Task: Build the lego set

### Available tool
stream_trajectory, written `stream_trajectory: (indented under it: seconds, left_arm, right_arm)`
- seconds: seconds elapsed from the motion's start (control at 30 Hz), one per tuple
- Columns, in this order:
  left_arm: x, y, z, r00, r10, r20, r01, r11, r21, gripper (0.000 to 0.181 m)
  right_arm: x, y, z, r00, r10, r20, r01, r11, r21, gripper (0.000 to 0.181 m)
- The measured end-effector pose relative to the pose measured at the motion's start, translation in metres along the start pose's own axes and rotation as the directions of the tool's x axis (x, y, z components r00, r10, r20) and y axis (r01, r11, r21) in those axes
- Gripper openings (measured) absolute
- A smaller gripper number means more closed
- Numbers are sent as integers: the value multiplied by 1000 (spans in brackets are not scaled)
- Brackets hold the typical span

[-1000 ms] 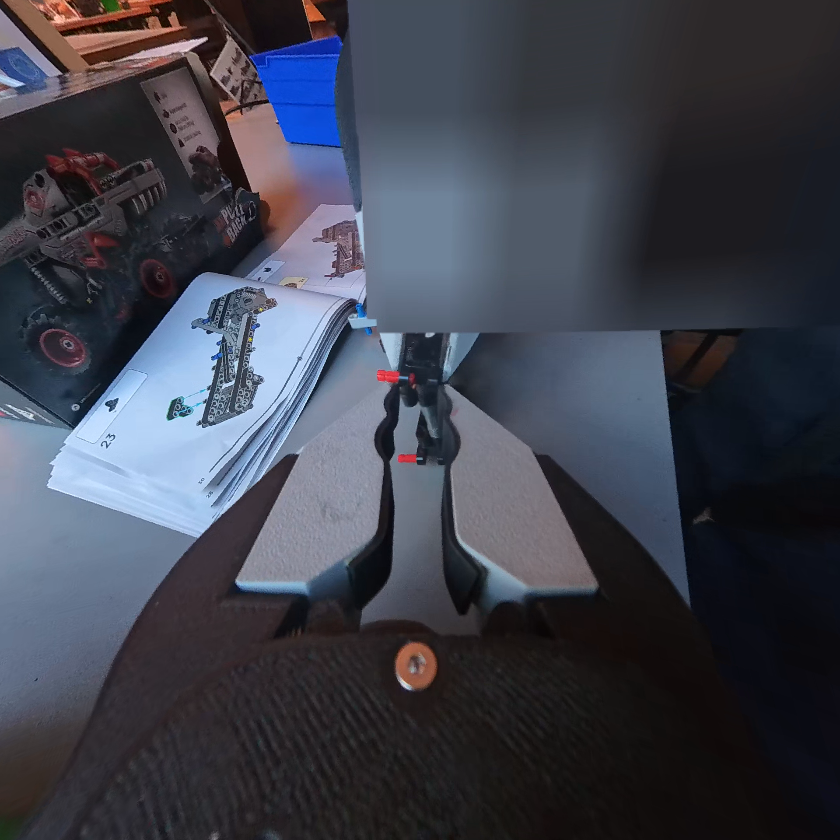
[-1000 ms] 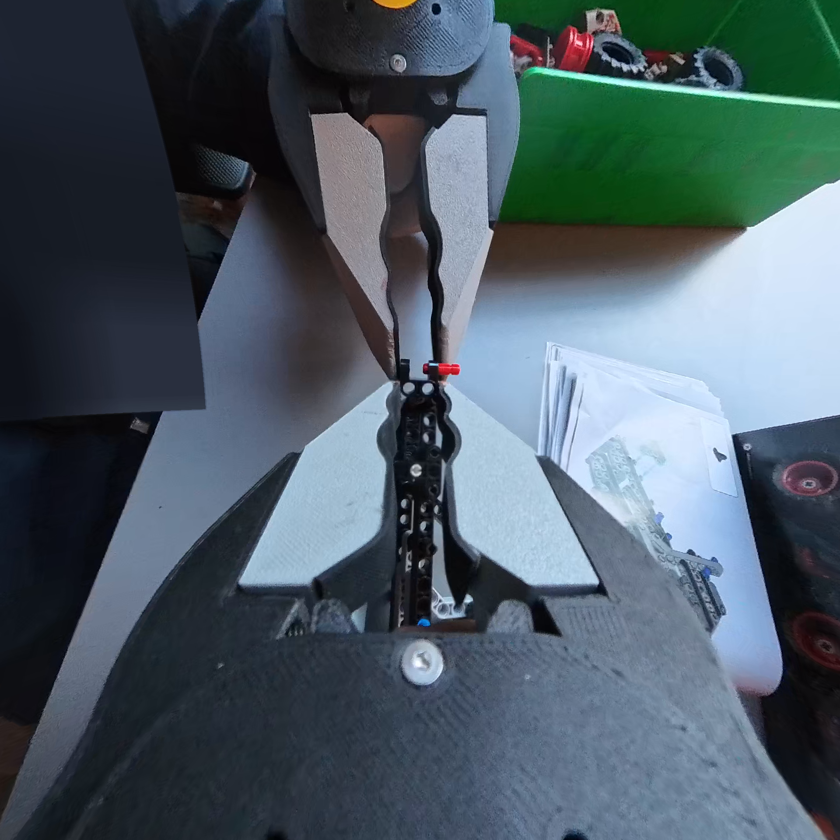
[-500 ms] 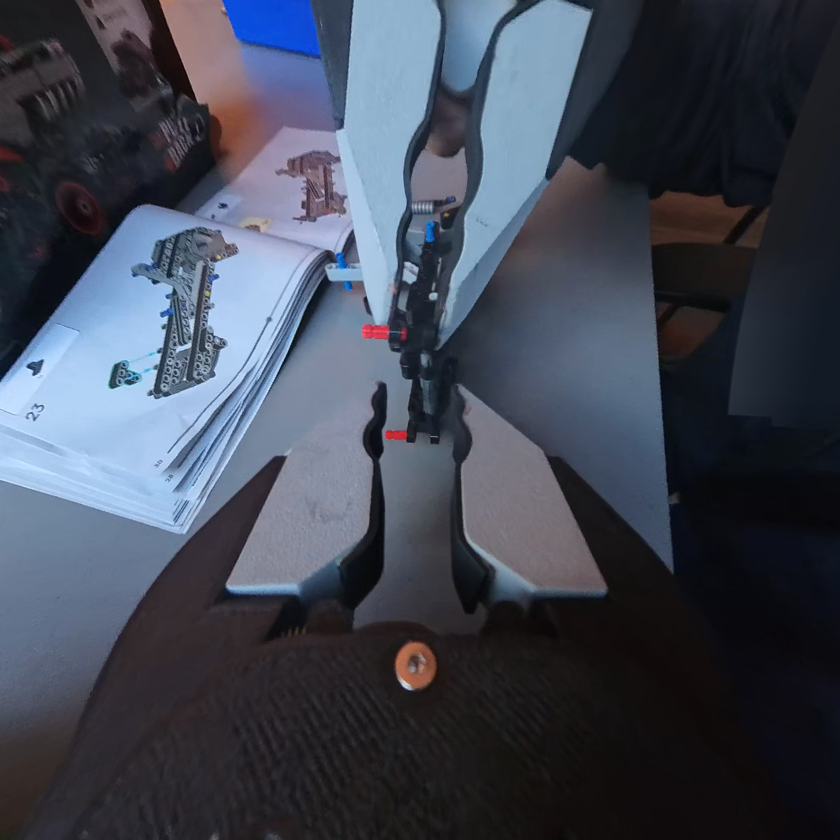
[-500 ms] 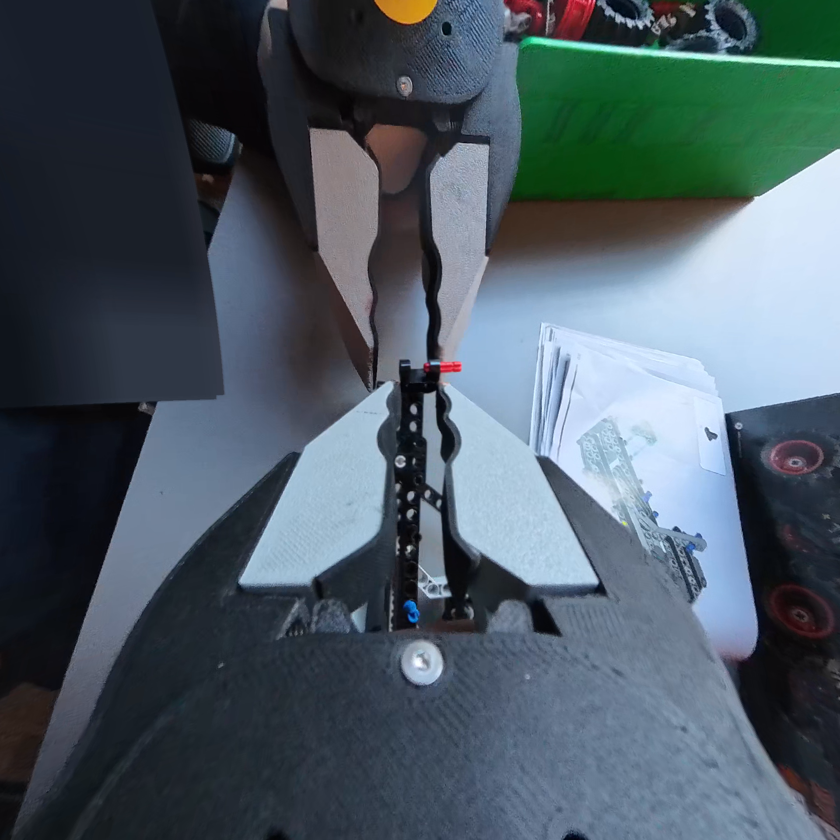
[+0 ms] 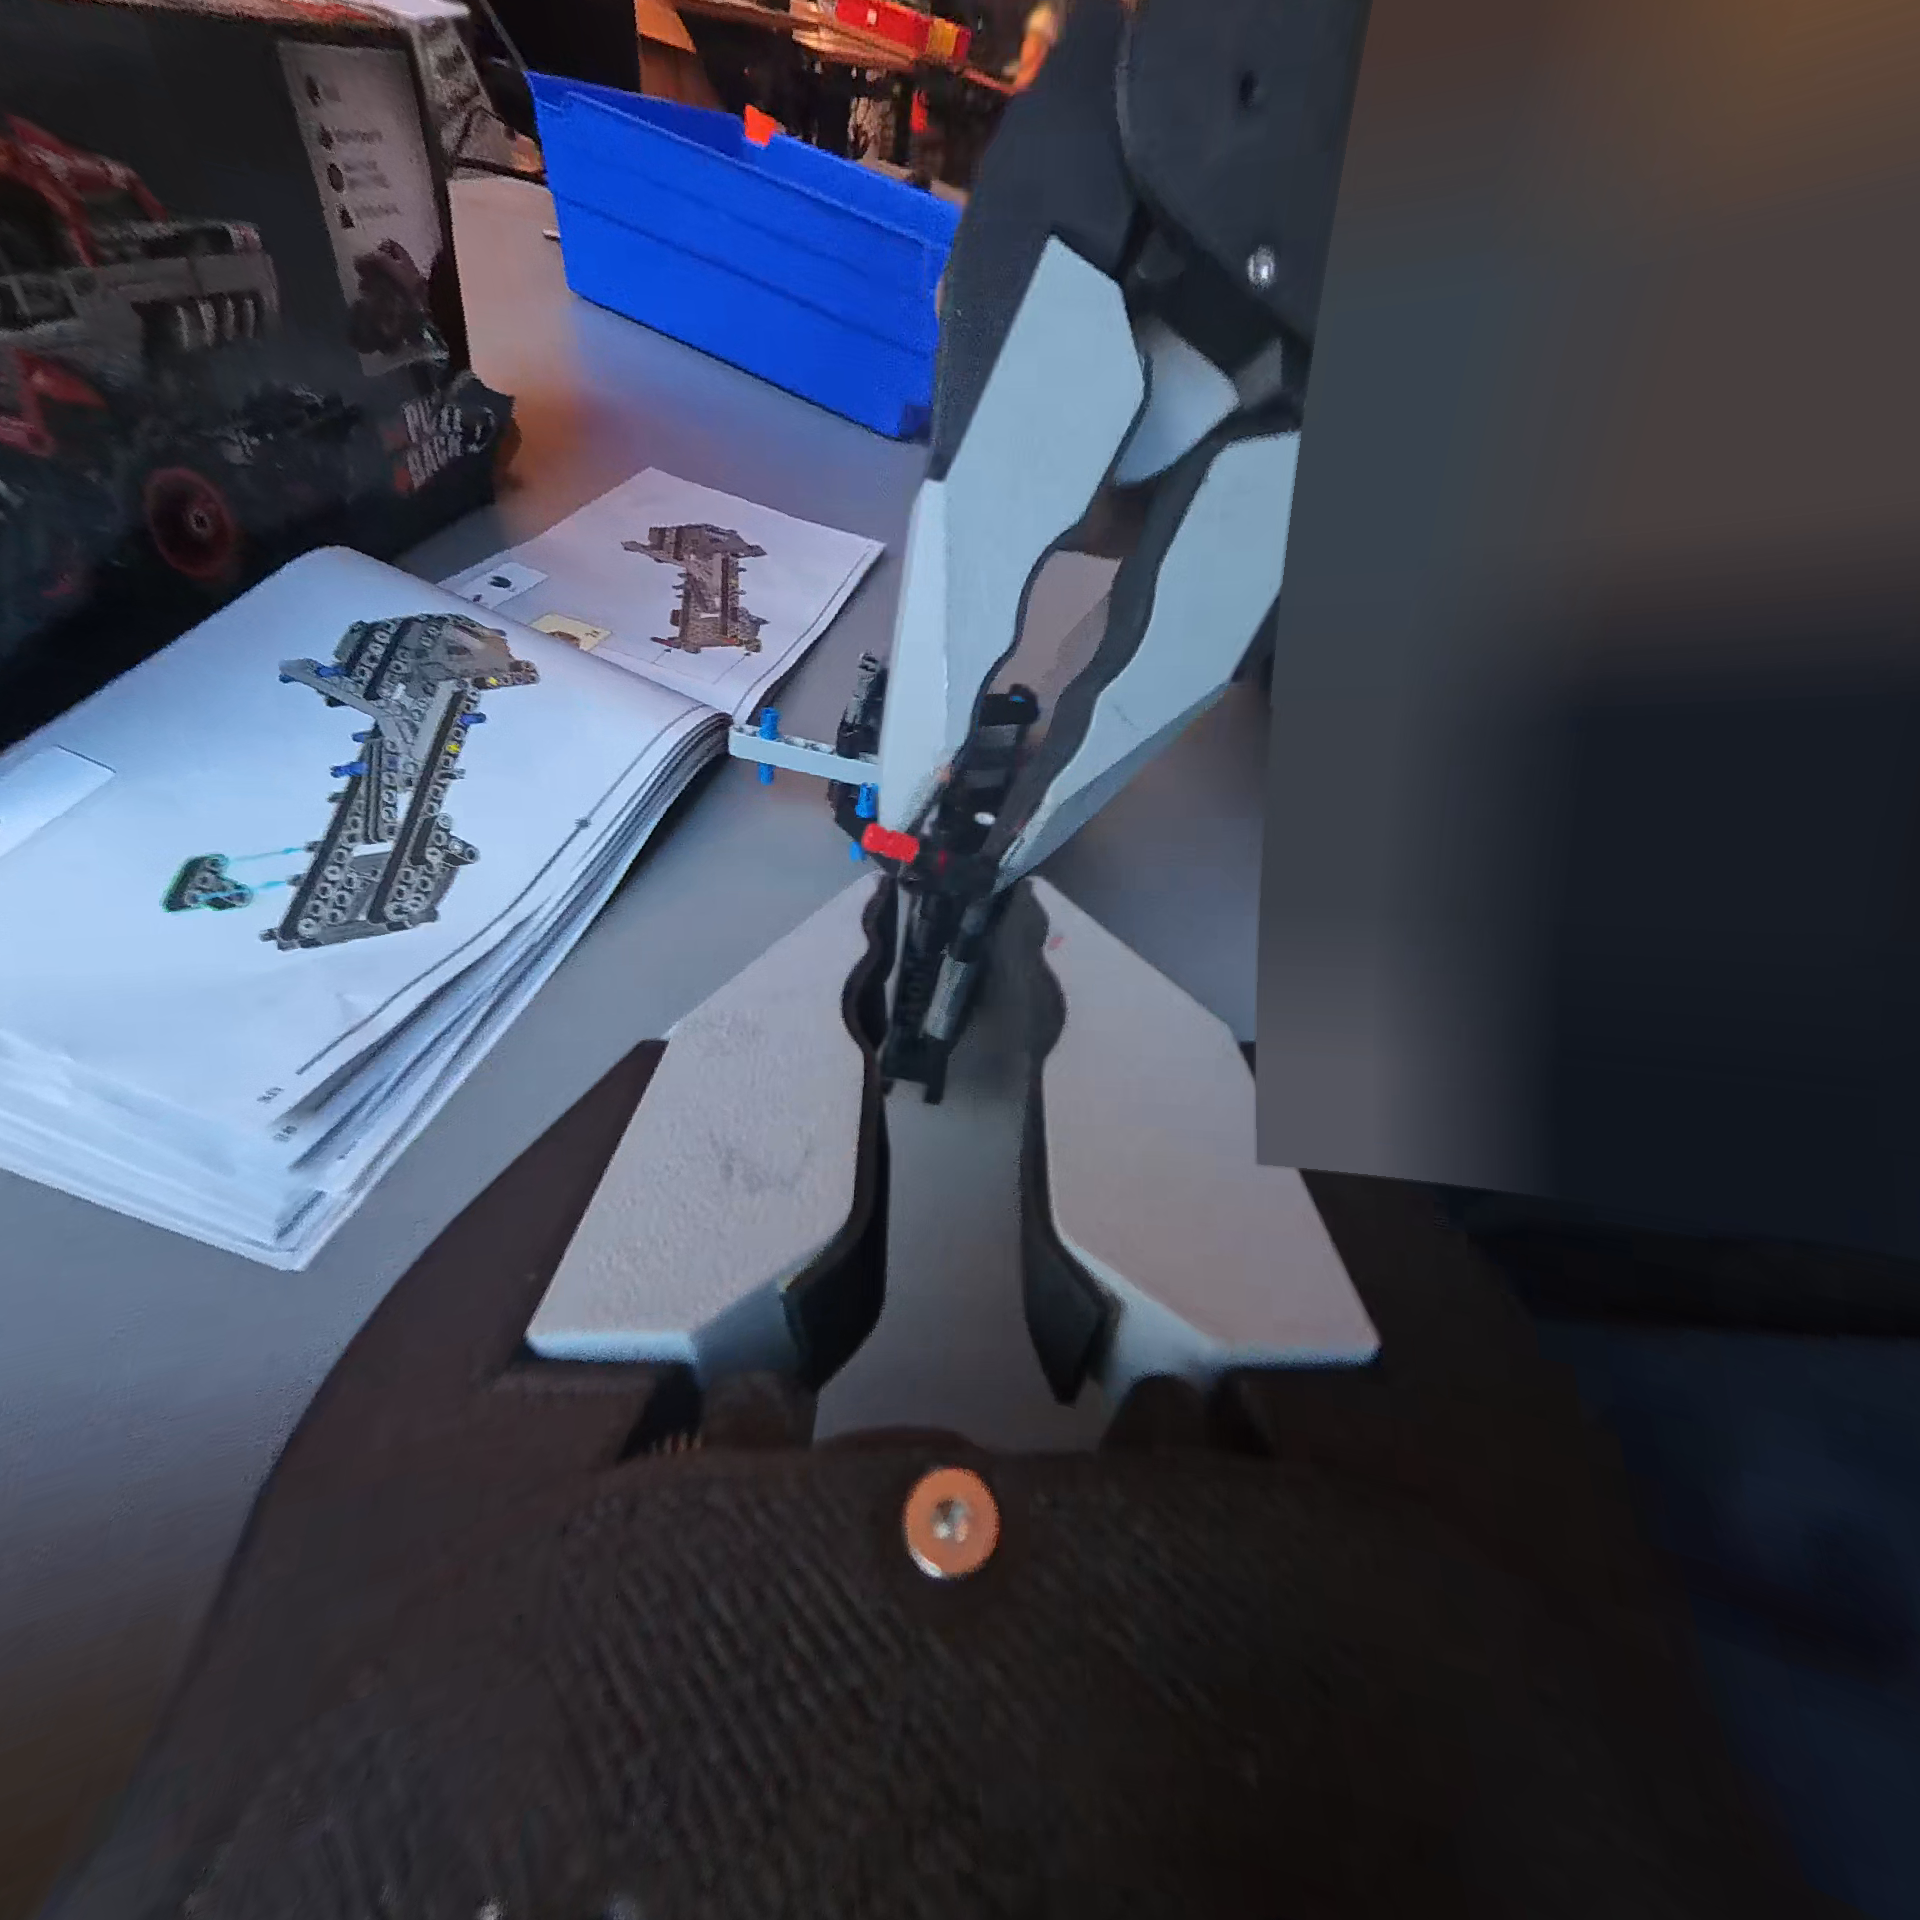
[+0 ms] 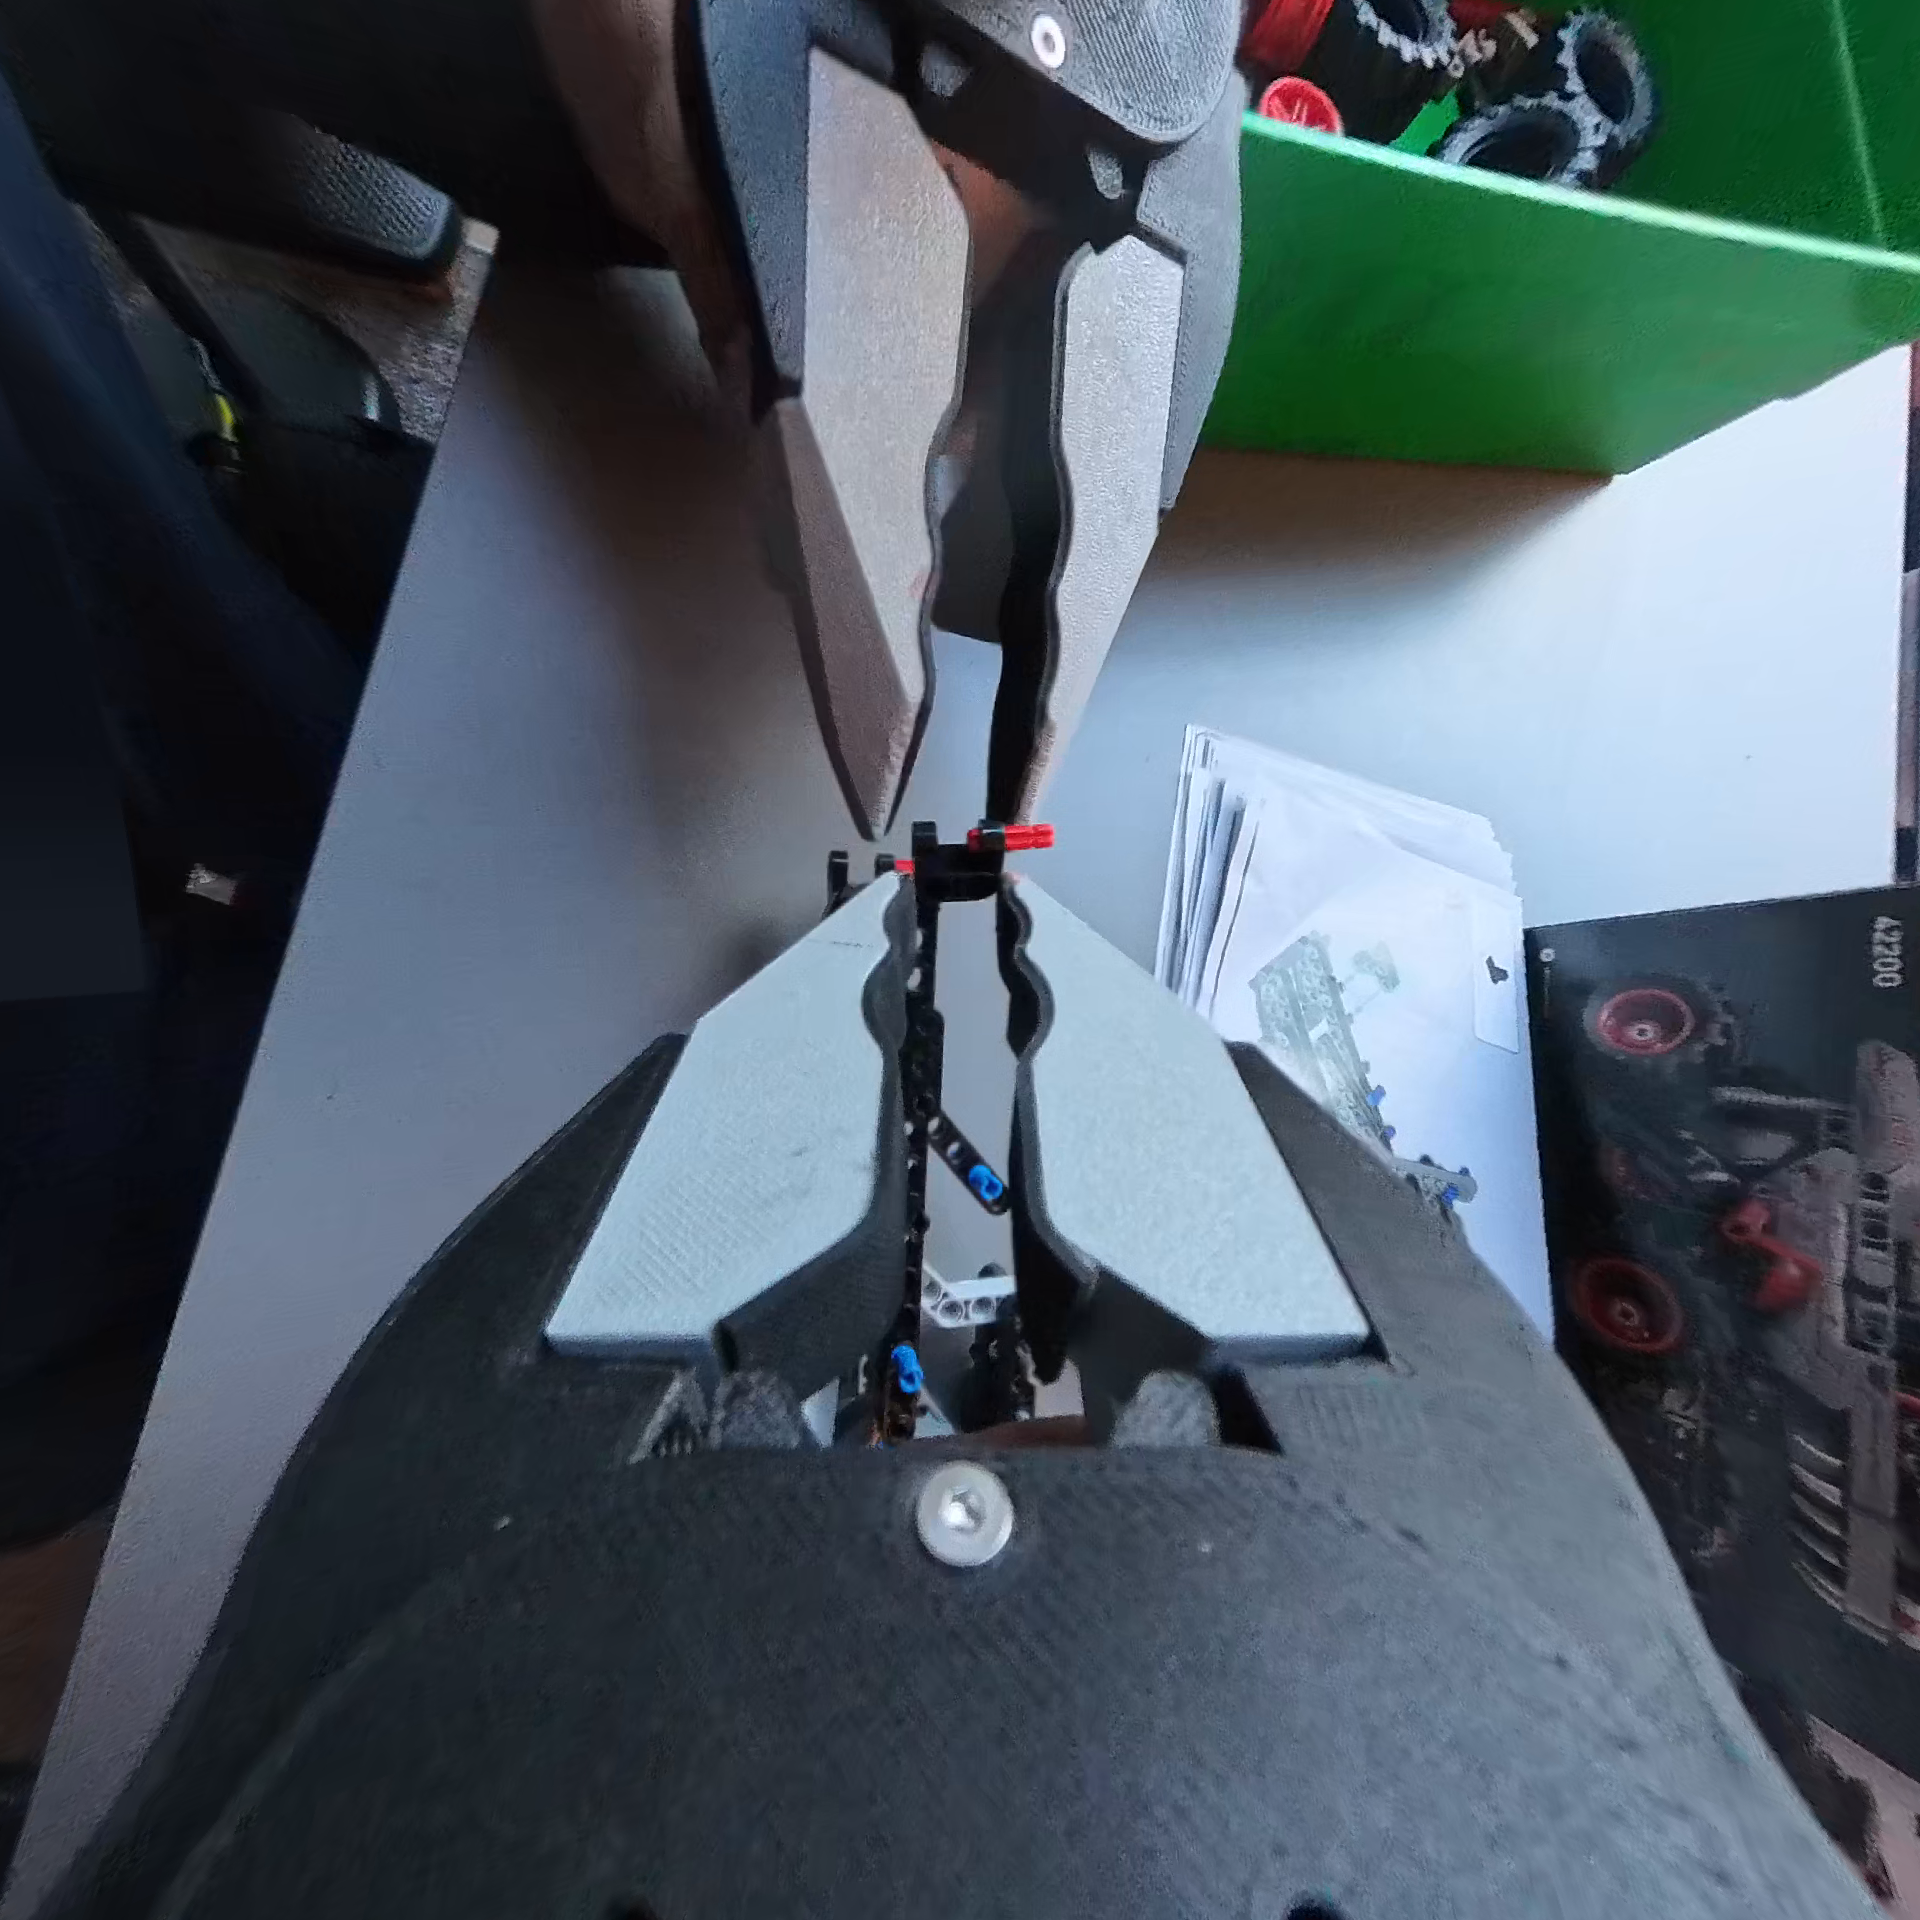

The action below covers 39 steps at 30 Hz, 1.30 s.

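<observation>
My right gripper (image 6: 951, 894) is shut on a black lego frame (image 6: 922, 1039) that runs lengthwise between its fingers, with blue pins near the palm. A short red pin (image 6: 1023, 835) sticks out sideways at the frame's far end. My left gripper (image 6: 948, 826) comes in from the opposite side, tip to tip, jaws slightly apart astride that end. In the left wrist view the frame's end (image 5: 935, 987) lies between the fingers of my left gripper (image 5: 951, 904), with a gap on the right side. The red pin (image 5: 888, 842) shows there at the tips of the right gripper (image 5: 961, 842).
An open instruction booklet (image 5: 364, 831) lies on the grey table beside the dark set box (image 5: 156, 312). A light grey beam with blue pins (image 5: 800, 748) lies by the booklet. A blue bin (image 5: 748, 249) stands behind. A green bin (image 6: 1507, 332) holds wheels. The table edge is close. Only a small space, under 4 cm, lies between the two pairs of fingers.
The two grippers have come closer together. The end of the frame now lies deeper between my left fingers. The right gripper has kept its hold and tilted a little.
</observation>
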<state>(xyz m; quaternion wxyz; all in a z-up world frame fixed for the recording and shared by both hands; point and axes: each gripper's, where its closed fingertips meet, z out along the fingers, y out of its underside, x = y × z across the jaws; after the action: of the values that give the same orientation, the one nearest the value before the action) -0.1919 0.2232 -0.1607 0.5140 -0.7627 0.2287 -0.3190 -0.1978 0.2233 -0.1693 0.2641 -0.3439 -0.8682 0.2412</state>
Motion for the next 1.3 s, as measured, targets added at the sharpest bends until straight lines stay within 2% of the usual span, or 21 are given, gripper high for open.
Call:
stream_trajectory:
  seconds: [0.03, 0.23, 0.37, 0.67, 0.97, 1.1, 1.3]
  left_arm:
    - [2, -2, -2, 999, -32, -20, 33, 999, 13, 18]
    - [13, -12, -11, 982, -168, -83, 173, 983, 59, 15]
    - [19, -12, -8, 975, -201, -97, 207, 977, 56, 18]
    - [27, -16, -2, 979, -191, -66, 195, 978, 70, 18]
    - [33, -18, 3, 985, -164, -57, 168, 983, 71, 14]
    - [42, -21, 0, 967, -198, -159, 211, 975, 70, 14]
    - [66, -30, -7, 887, -221, -405, 273, 959, 75, 10]
  right_arm:
    - [0, -1, 0, 1000, -11, -13, 11, 1000, 4, 12]
    - [-2, -13, -8, 976, -145, -163, 148, 989, 10, 12]
    - [-2, -13, -12, 933, -225, -281, 220, 974, -47, 12]
    - [-10, -18, -24, 866, -279, -414, 281, 958, -56, 12]
    - [-17, -20, -28, 828, -300, -474, 315, 948, -49, 12]
    - [-23, -26, -32, 831, -282, -480, 336, 941, 28, 12]
    - [-40, -45, -45, 912, -186, -366, 308, 899, 311, 12]
